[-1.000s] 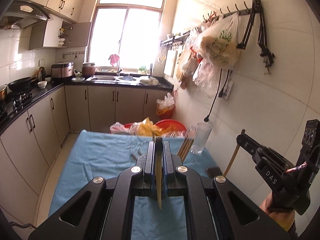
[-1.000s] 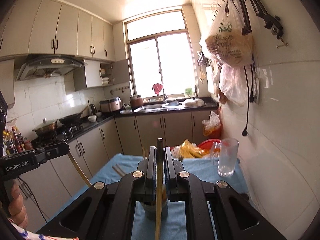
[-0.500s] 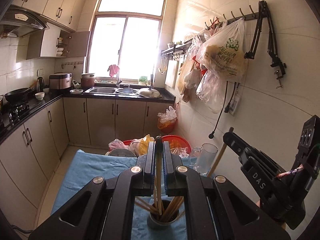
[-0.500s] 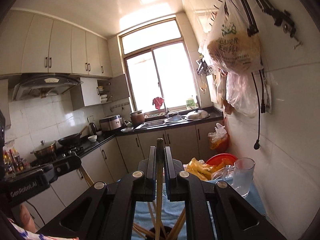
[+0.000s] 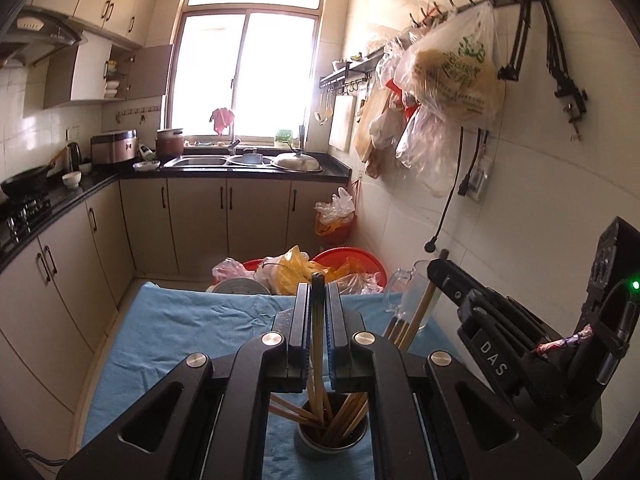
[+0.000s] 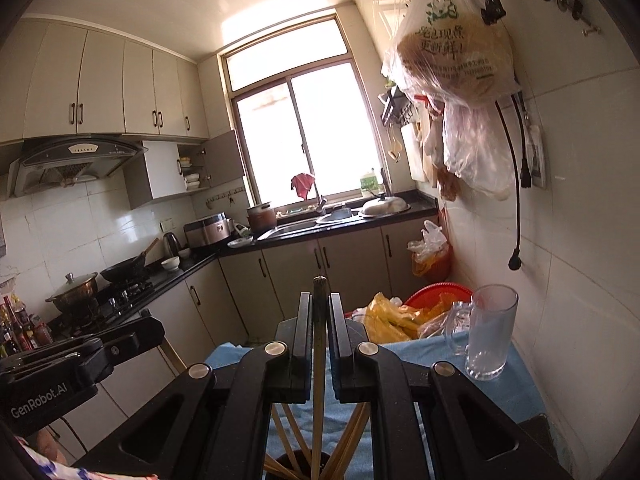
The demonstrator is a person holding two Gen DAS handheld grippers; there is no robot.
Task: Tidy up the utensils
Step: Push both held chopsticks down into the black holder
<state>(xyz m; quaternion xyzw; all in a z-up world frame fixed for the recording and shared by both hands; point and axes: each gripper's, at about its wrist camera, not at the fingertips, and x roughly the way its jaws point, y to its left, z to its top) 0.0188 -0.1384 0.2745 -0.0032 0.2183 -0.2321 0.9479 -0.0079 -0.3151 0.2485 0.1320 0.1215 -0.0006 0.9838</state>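
Both your grippers have come forward over the holder (image 5: 331, 436), left gripper (image 5: 318, 312) clamped on one chopstick (image 5: 317, 360), right gripper (image 6: 320, 316) clamped on another chopstick (image 6: 319, 392), tips below, glass mug (image 6: 489, 332) ahead right.

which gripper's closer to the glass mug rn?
Right. The right gripper has the glass mug just beside it toward the wall; the left gripper sits further across the blue cloth.

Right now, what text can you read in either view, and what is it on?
"DAS": side of the right gripper.
"GenRobot.AI": side of the left gripper.
Green and black Chinese print on the hanging plastic bag: too blurred to quote reliably.
Nothing else readable.
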